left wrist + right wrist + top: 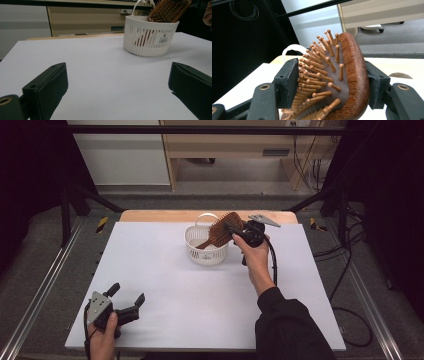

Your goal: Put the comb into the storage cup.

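Observation:
A wooden paddle hairbrush [220, 231] leans with its handle down inside a small white slatted basket [192, 239] at the far middle of the white table top [200, 295]. My right gripper [231, 229] is shut on the brush head. In the right gripper view one pad meets the bristle tips and the other presses the wooden back of the hairbrush [353, 70], with the right gripper [332, 72] around it. My left gripper [128, 293] rests open and empty at the near left corner. In the left gripper view, the left gripper [117, 77] faces the basket [150, 37] and the brush [170, 10].
A wooden strip [150, 215] runs along the table's far edge. Metal frame rails [45, 280] flank both sides, and cables [350, 270] trail on the floor at the right. A light cabinet [225, 140] stands beyond the table.

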